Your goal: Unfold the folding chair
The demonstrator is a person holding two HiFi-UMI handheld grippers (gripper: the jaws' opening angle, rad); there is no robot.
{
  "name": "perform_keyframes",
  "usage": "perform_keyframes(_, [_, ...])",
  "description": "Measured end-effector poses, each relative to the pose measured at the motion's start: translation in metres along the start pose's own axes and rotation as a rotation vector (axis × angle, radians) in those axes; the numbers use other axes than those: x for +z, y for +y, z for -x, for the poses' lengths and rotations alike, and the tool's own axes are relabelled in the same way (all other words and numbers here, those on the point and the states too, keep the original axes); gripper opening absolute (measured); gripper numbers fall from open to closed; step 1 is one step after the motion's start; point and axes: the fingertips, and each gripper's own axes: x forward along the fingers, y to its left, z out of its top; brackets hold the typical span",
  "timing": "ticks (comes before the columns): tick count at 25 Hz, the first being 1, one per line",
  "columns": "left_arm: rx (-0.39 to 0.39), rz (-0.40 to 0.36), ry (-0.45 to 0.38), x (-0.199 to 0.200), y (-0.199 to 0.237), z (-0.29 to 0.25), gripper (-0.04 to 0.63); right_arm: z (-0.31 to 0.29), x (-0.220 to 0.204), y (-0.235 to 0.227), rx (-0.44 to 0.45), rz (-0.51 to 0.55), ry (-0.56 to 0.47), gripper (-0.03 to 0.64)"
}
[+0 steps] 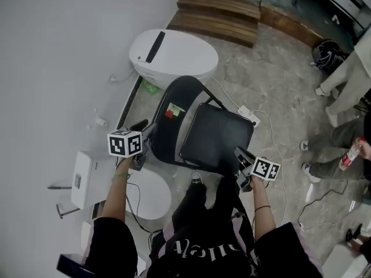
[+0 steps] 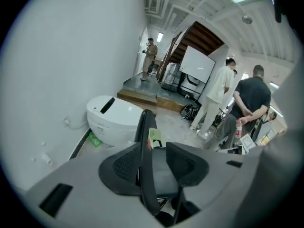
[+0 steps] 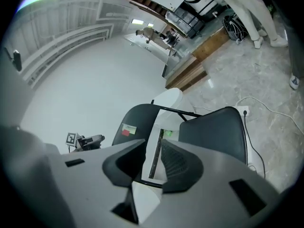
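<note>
The black folding chair stands open on the marble floor, its seat (image 1: 217, 138) down and its backrest (image 1: 177, 106) bearing a small red and green sticker. My left gripper (image 1: 152, 130) is at the backrest's left edge. In the left gripper view that edge (image 2: 146, 127) runs up between the jaws of the left gripper (image 2: 152, 148), close to the left pad (image 2: 121, 165), with a gap to the right pad. My right gripper (image 1: 237, 153) hangs by the seat's front right corner. In the right gripper view the right gripper (image 3: 153, 146) stands apart, with floor showing through and nothing pressed.
A white rounded appliance (image 1: 174, 54) stands behind the chair against the white wall. Wooden steps (image 1: 217, 16) lie beyond. A power strip with cable (image 1: 249, 114) lies right of the chair. People stand at the right (image 1: 342, 132). A white round object (image 1: 152, 196) sits by my feet.
</note>
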Motion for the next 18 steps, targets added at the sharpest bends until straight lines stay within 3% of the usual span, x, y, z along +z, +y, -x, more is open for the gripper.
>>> perform_keyframes(5, [-0.108,0.019,-0.066,0.002,-0.03,0.018,0.164,0.004,0.003,0.06,-0.017,0.046,-0.061,0.107])
perform_keyframes(12, [-0.233,0.092,-0.095,-0.022,-0.07,0.027,0.15,0.007,-0.005,0.12,-0.016,0.113,-0.107,0.107])
perform_keyframes(18, [-0.271,0.13,-0.098,-0.048,-0.108,0.037,0.124,0.021,-0.017,0.151,0.011,0.141,-0.11,0.107])
